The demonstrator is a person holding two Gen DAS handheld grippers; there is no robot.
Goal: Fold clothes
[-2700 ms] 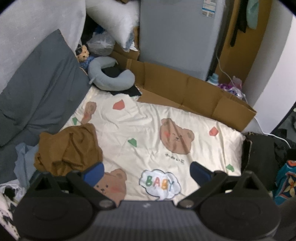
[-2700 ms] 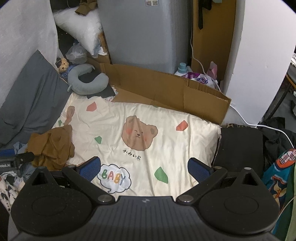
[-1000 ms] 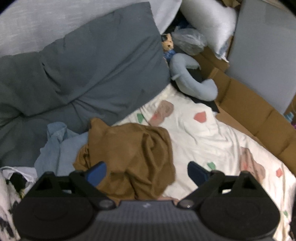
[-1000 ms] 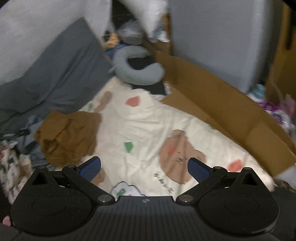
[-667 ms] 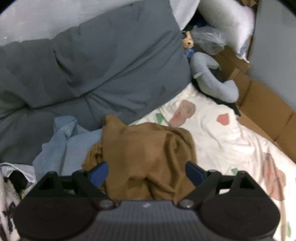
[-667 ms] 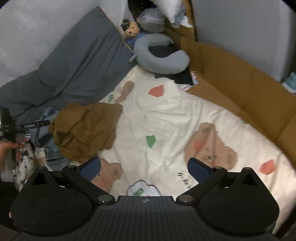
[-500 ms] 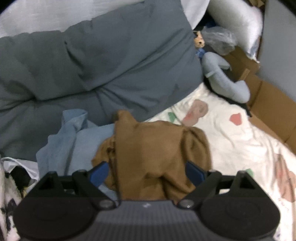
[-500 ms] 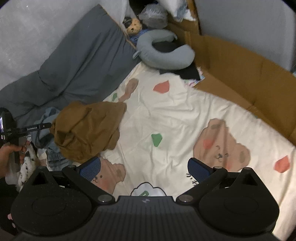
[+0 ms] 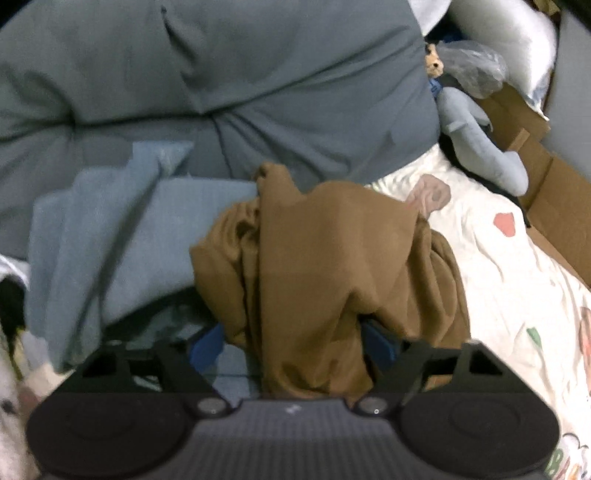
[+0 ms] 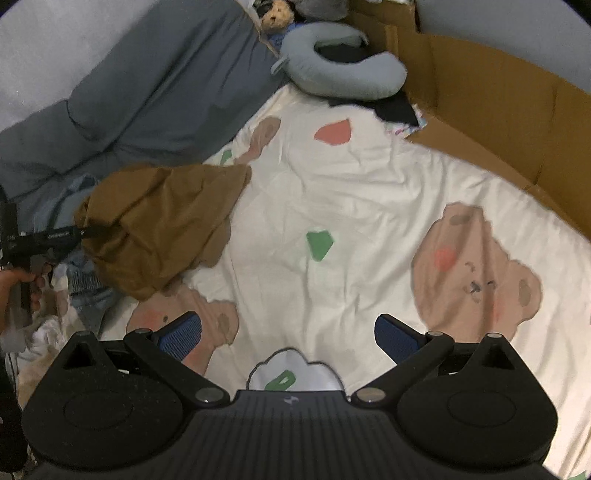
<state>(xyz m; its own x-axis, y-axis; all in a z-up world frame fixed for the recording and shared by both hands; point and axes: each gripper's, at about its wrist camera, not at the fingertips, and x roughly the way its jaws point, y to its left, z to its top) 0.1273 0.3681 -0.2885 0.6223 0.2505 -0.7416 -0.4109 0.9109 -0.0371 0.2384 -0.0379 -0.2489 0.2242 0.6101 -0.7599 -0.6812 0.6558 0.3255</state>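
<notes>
A crumpled brown garment [image 9: 332,258] lies at the left edge of the cream bear-print blanket [image 9: 517,280], partly over a light blue garment [image 9: 110,240]. My left gripper [image 9: 291,347] is down on the brown heap; its jaws are closing, with a fold of brown cloth between the blue pads and over the right one. The pads do not visibly pinch it. In the right wrist view the brown garment [image 10: 159,229] sits at the left, with a person's hand [image 10: 18,284] on the left gripper's handle. My right gripper [image 10: 288,332] hangs open over the blanket [image 10: 351,203], nothing between its fingers.
A grey duvet [image 9: 221,74] is bunched behind the clothes. A grey neck pillow [image 10: 343,74] and a small teddy [image 10: 275,14] lie at the blanket's far end. A cardboard wall [image 10: 498,92] borders the right side. More patterned laundry [image 10: 48,332] is piled at the lower left.
Both grippers have sunk toward the bed. The left one has come down onto the brown garment, which now sits between its narrowing jaws. The right one stayed open over the blanket.
</notes>
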